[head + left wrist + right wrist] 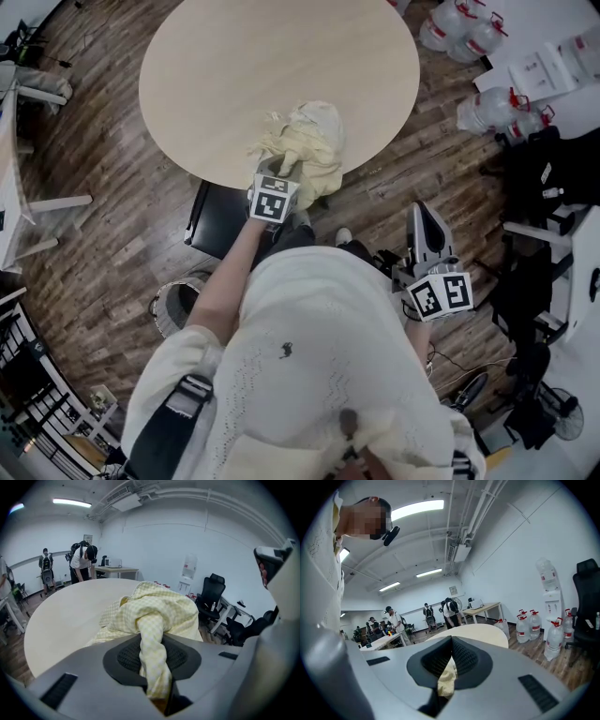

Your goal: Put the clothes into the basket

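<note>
Grip looks solid: left gripper (286,170) clamps the yellow garment (315,137), right gripper (424,215) pinches a pale scrap (446,679), so lift clear before swinging

No words or numbers can be read. Labels on the water bottles (487,111), the white papers (536,64) beside them and a framed notice (87,538) on the far wall (154,550) are too blurred. The two square markers (273,204) (442,294) show only black-and-white patterns.
</note>
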`<control>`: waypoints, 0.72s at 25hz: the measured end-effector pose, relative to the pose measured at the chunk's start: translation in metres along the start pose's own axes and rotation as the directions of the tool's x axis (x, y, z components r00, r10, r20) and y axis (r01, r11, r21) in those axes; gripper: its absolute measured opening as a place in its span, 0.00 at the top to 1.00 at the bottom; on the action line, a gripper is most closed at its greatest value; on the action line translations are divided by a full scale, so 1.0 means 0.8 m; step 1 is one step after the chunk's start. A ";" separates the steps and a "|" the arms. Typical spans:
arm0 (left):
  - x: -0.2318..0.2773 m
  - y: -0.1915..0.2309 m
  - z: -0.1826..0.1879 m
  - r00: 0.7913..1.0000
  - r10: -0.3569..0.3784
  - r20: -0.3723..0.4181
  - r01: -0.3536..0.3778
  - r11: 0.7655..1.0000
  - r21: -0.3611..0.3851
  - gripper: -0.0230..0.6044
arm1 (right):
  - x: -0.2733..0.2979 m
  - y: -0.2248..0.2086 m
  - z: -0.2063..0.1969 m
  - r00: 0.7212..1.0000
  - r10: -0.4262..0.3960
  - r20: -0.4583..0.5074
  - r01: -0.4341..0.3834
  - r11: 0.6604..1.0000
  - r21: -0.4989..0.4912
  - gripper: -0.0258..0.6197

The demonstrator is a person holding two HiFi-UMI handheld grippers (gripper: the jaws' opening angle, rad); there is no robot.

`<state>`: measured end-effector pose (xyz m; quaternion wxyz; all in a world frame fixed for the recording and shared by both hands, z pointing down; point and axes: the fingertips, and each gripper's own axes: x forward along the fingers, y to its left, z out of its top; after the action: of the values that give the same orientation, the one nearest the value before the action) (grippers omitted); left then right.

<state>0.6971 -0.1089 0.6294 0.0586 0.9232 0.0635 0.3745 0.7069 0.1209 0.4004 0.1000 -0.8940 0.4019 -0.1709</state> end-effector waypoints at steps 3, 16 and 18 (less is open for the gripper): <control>-0.019 -0.024 0.033 0.995 -0.040 0.087 0.040 0.999 -0.007 0.79 | -0.007 -0.005 0.002 1.000 0.005 0.004 -0.005 1.000 0.001 0.95; -0.085 -0.143 0.112 0.941 -0.137 0.308 0.137 0.990 0.023 0.79 | -0.054 -0.044 0.009 0.999 0.050 0.016 -0.050 0.999 -0.003 0.95; -0.093 -0.157 0.115 0.935 -0.139 0.328 0.144 0.990 0.009 0.79 | -0.061 -0.051 0.010 0.998 0.064 0.014 -0.064 0.998 -0.004 0.95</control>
<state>0.6993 -0.0024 0.4932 0.1019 0.9651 0.1163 0.2113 0.7076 0.1846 0.3951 0.1066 -0.8821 0.4297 -0.1607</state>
